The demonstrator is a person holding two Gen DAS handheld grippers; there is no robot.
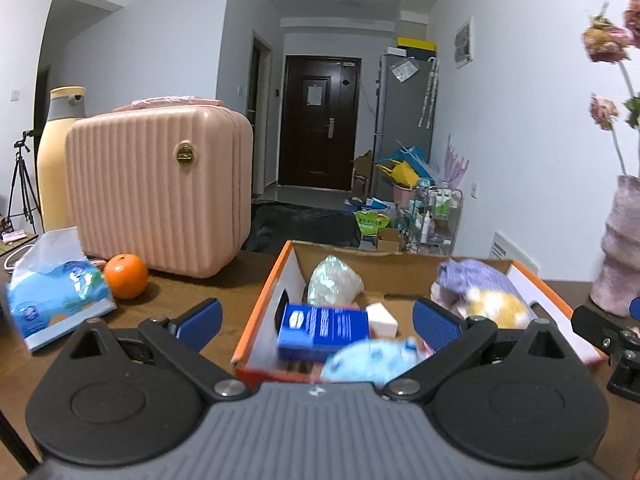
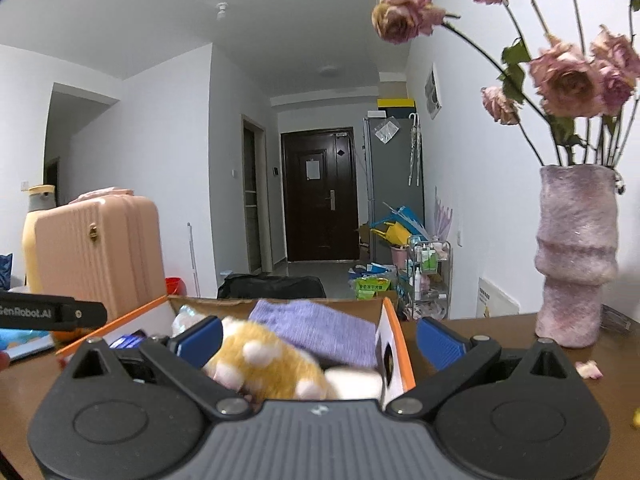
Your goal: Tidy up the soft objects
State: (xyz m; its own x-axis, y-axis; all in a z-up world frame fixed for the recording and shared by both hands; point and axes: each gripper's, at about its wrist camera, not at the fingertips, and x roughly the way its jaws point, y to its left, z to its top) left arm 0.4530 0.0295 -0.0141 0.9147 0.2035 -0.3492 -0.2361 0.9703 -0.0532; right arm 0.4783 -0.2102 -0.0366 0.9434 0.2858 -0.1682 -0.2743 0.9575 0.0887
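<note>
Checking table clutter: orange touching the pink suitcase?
Apart. The left wrist view shows bare table between the orange and the pink suitcase behind it.

**Right gripper wide over the box**

Your right gripper (image 2: 320,342) has its fingers (image 2: 438,342) spread wide. Between them a plush toy (image 2: 266,364) lies beside a purple cloth (image 2: 320,332) in the box (image 2: 394,344). A vase (image 2: 576,256) stands on the surface (image 2: 480,330).

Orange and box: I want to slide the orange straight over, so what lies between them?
In the left wrist view, only bare table lies between the orange and the box; nothing blocks that stretch.
</note>
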